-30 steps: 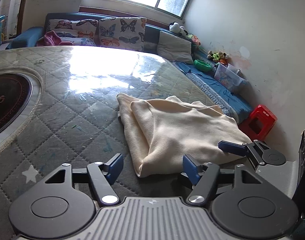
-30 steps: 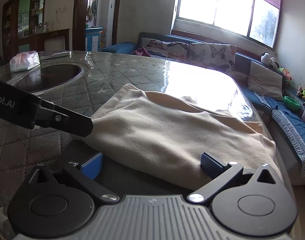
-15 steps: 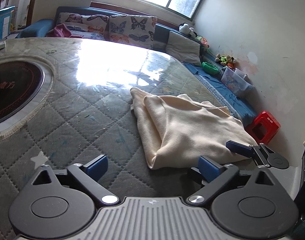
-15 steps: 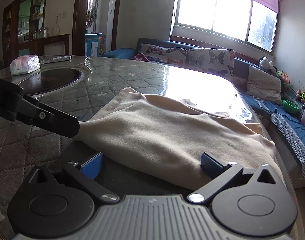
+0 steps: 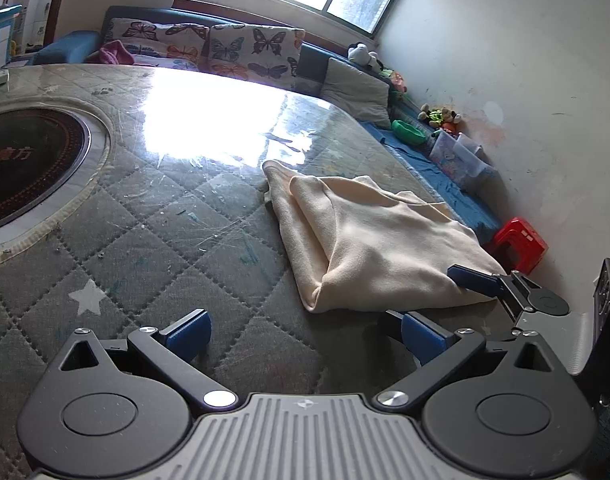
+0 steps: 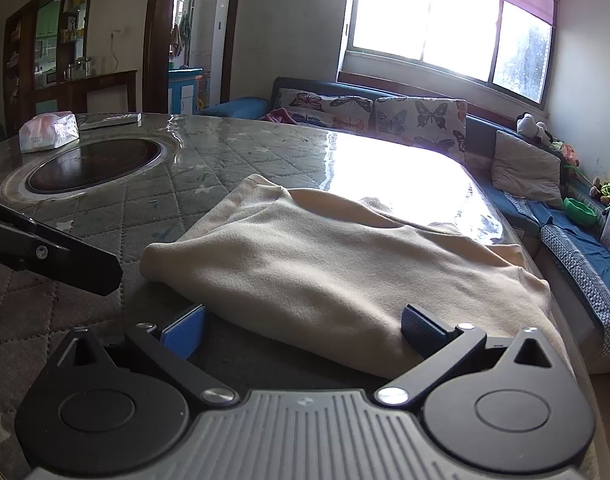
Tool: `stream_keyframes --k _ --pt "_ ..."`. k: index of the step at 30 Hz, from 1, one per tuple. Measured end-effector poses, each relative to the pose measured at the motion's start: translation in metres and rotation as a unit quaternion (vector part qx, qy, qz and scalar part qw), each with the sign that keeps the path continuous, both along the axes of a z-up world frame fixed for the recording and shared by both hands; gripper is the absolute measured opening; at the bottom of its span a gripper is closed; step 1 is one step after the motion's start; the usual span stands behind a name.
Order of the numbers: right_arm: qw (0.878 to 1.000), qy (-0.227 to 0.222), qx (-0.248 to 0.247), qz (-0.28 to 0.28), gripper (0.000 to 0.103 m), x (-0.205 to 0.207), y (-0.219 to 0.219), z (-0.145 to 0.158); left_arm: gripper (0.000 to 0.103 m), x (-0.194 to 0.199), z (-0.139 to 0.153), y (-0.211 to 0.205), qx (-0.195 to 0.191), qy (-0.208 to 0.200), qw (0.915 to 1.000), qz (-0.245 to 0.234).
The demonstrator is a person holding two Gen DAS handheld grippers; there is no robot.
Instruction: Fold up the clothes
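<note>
A cream garment (image 5: 377,248) lies folded on the table near its right edge, its thick folded corner toward me. My left gripper (image 5: 305,332) stands wide open a little short of that corner, with only bare table cover between its blue pads. In the right wrist view the garment (image 6: 337,264) fills the middle. My right gripper (image 6: 303,328) is open at its near edge: the cloth lies between the jaws and the right pad (image 6: 421,324) rests against it. The left wrist view shows one right-gripper finger (image 5: 471,280) on the cloth. A left-gripper finger (image 6: 65,256) pokes in from the left.
The round table carries a quilted grey cover (image 5: 165,240) under a shiny sheet, with a dark round hob (image 5: 25,160) set in it. A tissue pack (image 6: 47,132) sits at the far left. Beyond are a sofa (image 5: 209,44) and a red stool (image 5: 521,244).
My left gripper's jaws have spread wide and it has drawn back leftward from the garment's corner. The right gripper and the garment have stayed put.
</note>
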State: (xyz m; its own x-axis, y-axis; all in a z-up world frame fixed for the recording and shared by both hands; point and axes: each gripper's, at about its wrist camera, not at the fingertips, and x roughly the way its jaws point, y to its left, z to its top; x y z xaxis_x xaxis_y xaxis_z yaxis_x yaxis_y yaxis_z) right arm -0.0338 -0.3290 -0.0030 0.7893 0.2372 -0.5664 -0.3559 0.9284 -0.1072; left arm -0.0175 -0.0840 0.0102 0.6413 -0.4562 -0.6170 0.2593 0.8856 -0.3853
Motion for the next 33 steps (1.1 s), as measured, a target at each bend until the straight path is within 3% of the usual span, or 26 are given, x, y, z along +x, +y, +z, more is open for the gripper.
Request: stream_keyframes --k 5,13,23,33 --pt "1.000 -0.001 -0.001 -0.001 0.103 -0.0006 0.0005 -0.0003 0.103 -0.0016 -0.0005 -0.0010 0.011 -0.008 0.9998 -0.017" --pt "1.000 -0.001 -0.002 -0.004 0.103 -0.0012 0.0007 0.0000 0.103 0.0018 -0.0003 0.0051 -0.007 0.003 0.9997 -0.024" --pt "1.000 -0.002 -0.002 -0.006 0.103 -0.0009 0.0011 -0.0003 0.103 -0.0043 -0.0024 -0.0029 0.031 -0.022 0.9980 -0.050" --pt "1.000 -0.001 -0.002 -0.009 0.103 -0.0009 0.0011 -0.0006 0.103 -0.0047 -0.0037 -0.0008 0.034 -0.029 0.9968 -0.067"
